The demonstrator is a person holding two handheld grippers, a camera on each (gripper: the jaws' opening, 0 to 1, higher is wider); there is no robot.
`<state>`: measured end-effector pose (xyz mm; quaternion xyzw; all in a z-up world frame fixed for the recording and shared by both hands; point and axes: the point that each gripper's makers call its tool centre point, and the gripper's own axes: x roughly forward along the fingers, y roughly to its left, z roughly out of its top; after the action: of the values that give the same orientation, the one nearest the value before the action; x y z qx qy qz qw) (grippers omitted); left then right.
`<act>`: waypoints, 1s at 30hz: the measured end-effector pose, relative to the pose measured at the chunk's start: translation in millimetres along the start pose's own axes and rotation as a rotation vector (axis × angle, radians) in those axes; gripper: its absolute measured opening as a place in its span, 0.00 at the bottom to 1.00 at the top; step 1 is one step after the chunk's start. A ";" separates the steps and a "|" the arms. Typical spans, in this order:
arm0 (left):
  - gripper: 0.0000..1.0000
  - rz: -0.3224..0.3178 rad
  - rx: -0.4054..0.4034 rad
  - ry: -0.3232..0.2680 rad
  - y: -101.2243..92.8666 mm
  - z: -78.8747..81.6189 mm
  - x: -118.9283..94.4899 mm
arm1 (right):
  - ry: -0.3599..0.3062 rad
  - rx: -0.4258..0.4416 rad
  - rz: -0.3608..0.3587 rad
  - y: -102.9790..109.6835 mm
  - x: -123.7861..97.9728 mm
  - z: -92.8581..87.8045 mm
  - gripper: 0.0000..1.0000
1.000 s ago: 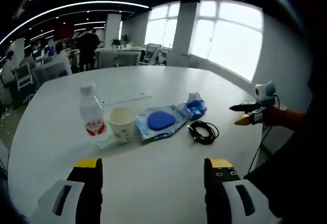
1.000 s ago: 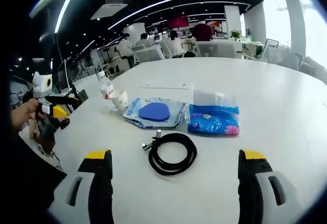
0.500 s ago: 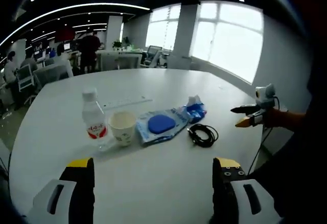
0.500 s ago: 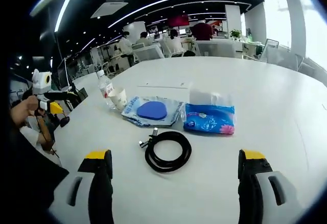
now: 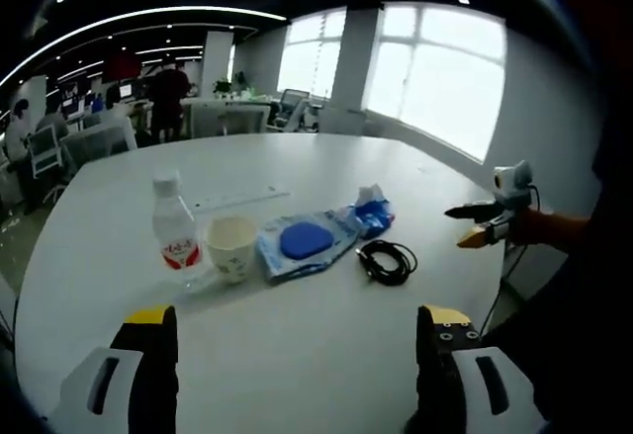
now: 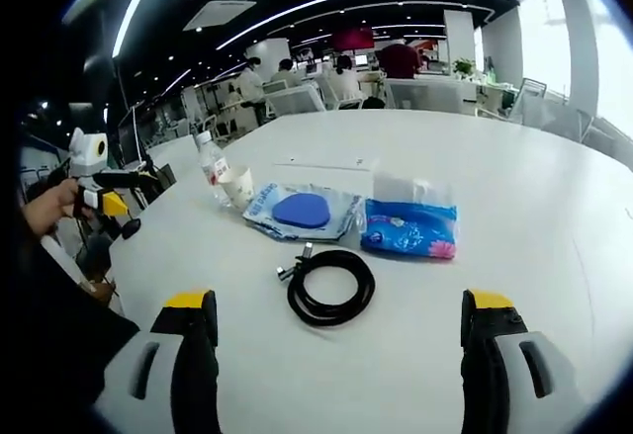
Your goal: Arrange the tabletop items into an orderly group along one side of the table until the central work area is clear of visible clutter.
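On the white round table (image 5: 297, 345) stand a small water bottle (image 5: 174, 232) with a red label and a paper cup (image 5: 232, 244) beside it. To their right lie a clear packet with a blue pad (image 5: 306, 241), a blue tissue pack (image 5: 372, 216) and a coiled black cable (image 5: 388, 261). My left gripper (image 5: 295, 340) is open, well short of them. In the right gripper view the cable (image 6: 330, 287) lies nearest, ahead of my open right gripper (image 6: 339, 325), with the tissue pack (image 6: 411, 228), blue pad packet (image 6: 301, 211), cup (image 6: 238, 186) and bottle (image 6: 210, 165) beyond.
A long white strip (image 5: 242, 196) lies flat behind the cup. My right gripper (image 5: 477, 225) shows at the table's right edge in the left gripper view; my left gripper (image 6: 124, 189) shows at the left of the right gripper view. People sit at desks and chairs (image 6: 297, 103) behind.
Both views have shifted slightly with my hands. The left jaws stand a little wider than a second ago. The items on the table have not moved.
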<state>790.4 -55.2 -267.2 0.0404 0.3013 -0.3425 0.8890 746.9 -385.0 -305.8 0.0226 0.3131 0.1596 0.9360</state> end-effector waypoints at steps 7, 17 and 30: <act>0.99 0.003 -0.002 0.000 -2.9 0.1 -0.1 | 0.012 -0.007 0.004 -1.6 0.7 -3.9 1.00; 0.99 0.014 0.002 -0.003 -1.5 2.2 -2.6 | 0.018 -0.017 0.010 -2.5 2.5 -4.5 1.00; 0.99 0.010 0.008 0.002 -0.7 3.2 -2.4 | 0.031 -0.027 0.014 -2.7 5.4 -5.3 1.00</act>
<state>790.2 -55.2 -263.2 0.0457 0.3005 -0.3393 0.8902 748.7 -386.2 -313.5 0.0096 0.3252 0.1709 0.9301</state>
